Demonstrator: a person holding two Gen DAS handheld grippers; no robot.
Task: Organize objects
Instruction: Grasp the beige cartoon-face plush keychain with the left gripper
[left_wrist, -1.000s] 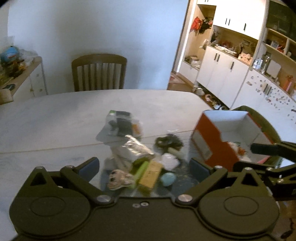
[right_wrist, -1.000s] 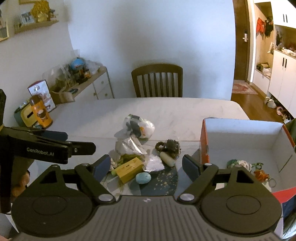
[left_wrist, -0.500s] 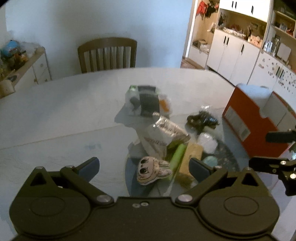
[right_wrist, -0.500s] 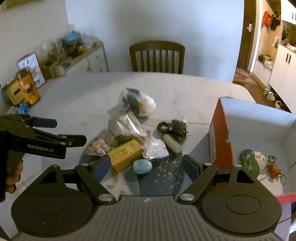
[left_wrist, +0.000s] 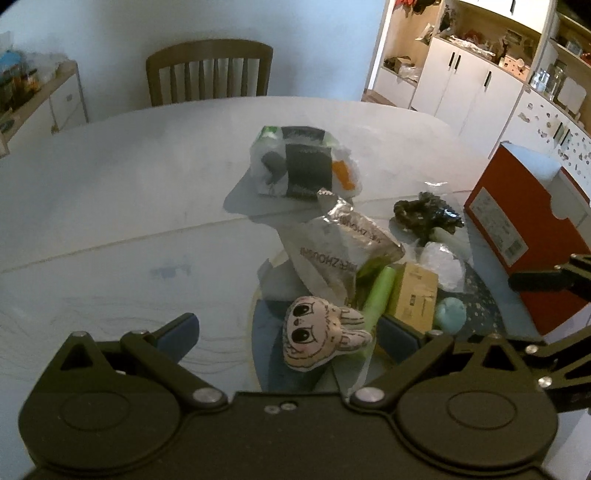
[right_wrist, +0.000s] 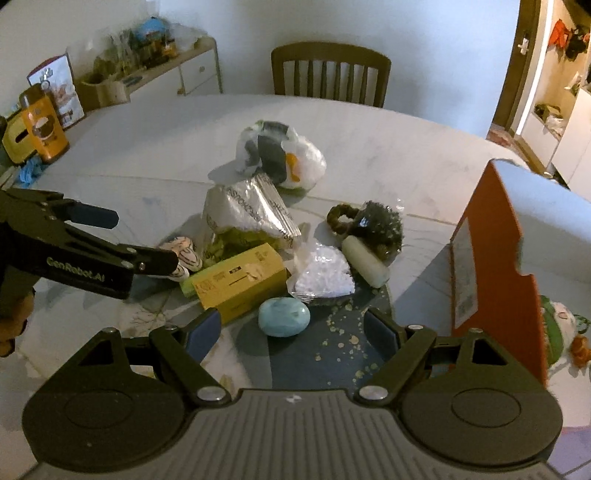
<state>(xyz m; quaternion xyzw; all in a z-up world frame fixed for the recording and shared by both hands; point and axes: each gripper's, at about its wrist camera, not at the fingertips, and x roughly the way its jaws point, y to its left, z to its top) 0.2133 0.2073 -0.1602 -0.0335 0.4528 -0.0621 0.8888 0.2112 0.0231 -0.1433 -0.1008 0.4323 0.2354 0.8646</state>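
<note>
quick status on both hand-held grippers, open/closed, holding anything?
Left hand-held gripper: open, nothing held; the bunny plush lies between its fingers, ungripped.
Right hand-held gripper: open, empty, above the blue oval soap.

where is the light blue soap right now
In the right wrist view the light blue soap lies on the table between the open right gripper fingers, just right of the yellow box, below the white crumpled bag.

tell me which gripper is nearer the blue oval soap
Right. The right gripper has the blue oval soap just ahead between its open fingers; the left gripper is off to the side by the bunny plush.
</note>
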